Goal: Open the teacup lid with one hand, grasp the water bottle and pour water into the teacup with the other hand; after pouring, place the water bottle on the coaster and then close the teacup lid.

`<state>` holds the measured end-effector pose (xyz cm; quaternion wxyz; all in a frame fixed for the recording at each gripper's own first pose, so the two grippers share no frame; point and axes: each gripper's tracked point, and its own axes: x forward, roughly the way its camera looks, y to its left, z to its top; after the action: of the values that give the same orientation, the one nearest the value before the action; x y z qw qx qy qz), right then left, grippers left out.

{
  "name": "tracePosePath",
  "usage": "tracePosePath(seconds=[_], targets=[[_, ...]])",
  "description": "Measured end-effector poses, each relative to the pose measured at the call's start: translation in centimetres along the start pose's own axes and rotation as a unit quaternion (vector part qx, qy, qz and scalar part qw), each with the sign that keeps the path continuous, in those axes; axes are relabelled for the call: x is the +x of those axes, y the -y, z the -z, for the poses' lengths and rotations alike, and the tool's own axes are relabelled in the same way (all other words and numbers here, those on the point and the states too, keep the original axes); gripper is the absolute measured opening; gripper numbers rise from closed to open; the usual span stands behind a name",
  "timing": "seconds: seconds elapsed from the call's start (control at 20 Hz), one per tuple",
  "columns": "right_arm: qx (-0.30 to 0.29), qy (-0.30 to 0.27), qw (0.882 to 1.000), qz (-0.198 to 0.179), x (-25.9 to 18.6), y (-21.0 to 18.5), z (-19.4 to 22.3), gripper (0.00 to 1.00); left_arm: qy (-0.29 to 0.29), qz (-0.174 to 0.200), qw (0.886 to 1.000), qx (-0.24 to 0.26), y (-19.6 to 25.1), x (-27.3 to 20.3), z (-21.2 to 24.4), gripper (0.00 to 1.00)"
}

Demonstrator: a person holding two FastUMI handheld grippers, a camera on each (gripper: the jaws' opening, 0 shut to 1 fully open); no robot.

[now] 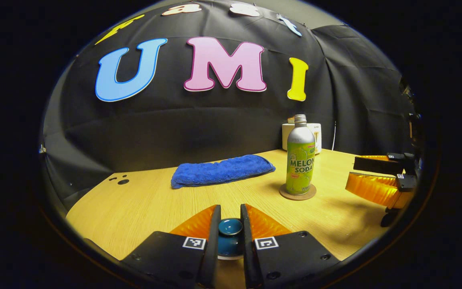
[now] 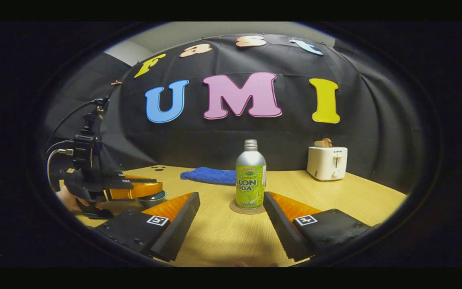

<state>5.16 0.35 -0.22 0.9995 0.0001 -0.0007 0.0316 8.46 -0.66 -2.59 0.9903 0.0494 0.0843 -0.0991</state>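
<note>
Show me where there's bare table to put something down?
Bare wood lies between the blue towel and the teacup lid held by the left tool, and in front of the bottle between the right tool fingers. It is crowded around the bottle's coaster and toaster.

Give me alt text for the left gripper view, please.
The left gripper has its fingers closed on the teacup lid's knob over a wooden table. Beyond stand a bottle on a coaster, a blue towel and the right gripper.

Left gripper [image 1: 230, 218] seemingly clamped; right gripper [image 2: 231, 208] spread.
</note>
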Motion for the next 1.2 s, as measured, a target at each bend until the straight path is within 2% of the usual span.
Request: tracePosePath(seconds=[0.6, 0.7, 0.85, 1.0, 1.2], targets=[[0.000, 0.000, 1.000, 0.000, 0.0, 0.0, 0.0, 0.98, -0.003, -0.018, 1.000, 0.001, -0.4, 0.0, 0.1, 0.37], [0.000, 0.000, 1.000, 0.000, 0.0, 0.0, 0.0, 0.98, 0.003, -0.023, 1.000, 0.006, -0.5, -0.3, 0.0, 0.45], [0.000, 0.000, 1.000, 0.000, 0.0, 0.0, 0.0, 0.98, 0.025, -0.025, 0.999, 0.008, -0.4, -1.5, -0.6, 0.88], [0.000, 0.000, 1.000, 0.009, 0.0, 0.3, 0.0, 0.98, 0.051, -0.034, 0.998, -0.005, -0.4, -3.2, -1.0, 0.97], [0.000, 0.000, 1.000, 0.013, -0.1, 0.1, 0.0, 0.98, 0.082, -0.057, 0.994, -0.036, -0.9, -5.7, -1.3, 0.97]])
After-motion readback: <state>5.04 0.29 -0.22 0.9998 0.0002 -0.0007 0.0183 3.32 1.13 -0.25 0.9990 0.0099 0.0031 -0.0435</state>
